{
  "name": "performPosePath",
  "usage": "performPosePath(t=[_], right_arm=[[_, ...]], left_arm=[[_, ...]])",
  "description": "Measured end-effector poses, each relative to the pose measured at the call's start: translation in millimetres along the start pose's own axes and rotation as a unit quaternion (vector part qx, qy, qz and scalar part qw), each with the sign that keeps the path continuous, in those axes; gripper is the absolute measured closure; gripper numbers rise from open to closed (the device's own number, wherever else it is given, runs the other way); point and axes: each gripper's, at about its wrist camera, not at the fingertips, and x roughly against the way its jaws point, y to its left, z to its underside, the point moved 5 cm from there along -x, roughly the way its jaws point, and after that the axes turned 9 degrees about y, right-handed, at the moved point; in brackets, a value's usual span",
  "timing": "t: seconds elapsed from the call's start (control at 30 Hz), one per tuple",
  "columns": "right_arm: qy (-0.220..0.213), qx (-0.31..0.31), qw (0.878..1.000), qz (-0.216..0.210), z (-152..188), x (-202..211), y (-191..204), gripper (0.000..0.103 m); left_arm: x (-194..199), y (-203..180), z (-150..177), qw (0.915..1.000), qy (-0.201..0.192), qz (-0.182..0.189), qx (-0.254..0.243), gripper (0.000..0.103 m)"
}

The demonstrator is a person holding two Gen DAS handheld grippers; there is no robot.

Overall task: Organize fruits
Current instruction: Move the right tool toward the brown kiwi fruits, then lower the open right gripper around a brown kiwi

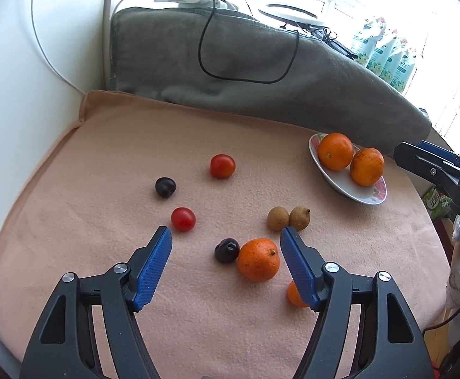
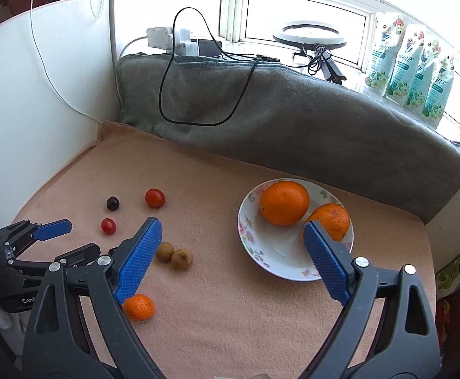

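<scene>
My left gripper hovers open over the peach cloth, with a dark cherry and an orange lying loose below the gap between its blue pads. Around it lie two cherry tomatoes, another dark cherry, two brown longans, and a small mandarin half hidden behind the right pad. A floral plate holds two oranges. My right gripper stands wide open and empty above the plate's left side.
A grey towel-covered ridge with a looped black cable borders the far side. A white wall closes the left. Pouches and a ring light stand on the window sill. The cloth's right edge drops off.
</scene>
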Motion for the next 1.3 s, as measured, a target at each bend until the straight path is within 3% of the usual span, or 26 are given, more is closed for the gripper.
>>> performPosePath(t=[0.3, 0.63, 0.83, 1.0, 1.3], right_arm=[[0.009, -0.012, 0.999, -0.049, 27.1, -25.8, 5.2, 0.01], [0.061, -0.02, 0.993, -0.098, 56.3, -54.5, 4.5, 0.012], [0.081, -0.025, 0.989, -0.123, 58.9, -68.4, 7.4, 0.025], [0.103, -0.042, 0.982, -0.153, 59.7, -83.8, 7.6, 0.042], [0.115, -0.055, 0.976, -0.177, 55.8, -103.7, 10.5, 0.051]], left_arm=[[-3.2, 20.8, 15.8, 0.9999, 0.006, 0.0, 0.013, 0.032], [-9.2, 25.2, 27.2, 0.9992, 0.019, 0.028, 0.02, 0.036], [-12.2, 12.6, 32.5, 0.9977, 0.031, 0.059, 0.016, 0.044], [-20.0, 0.5, 34.8, 0.9956, 0.044, 0.081, 0.015, 0.047], [-34.8, -9.7, 32.1, 0.9909, 0.065, 0.114, 0.03, 0.049]])
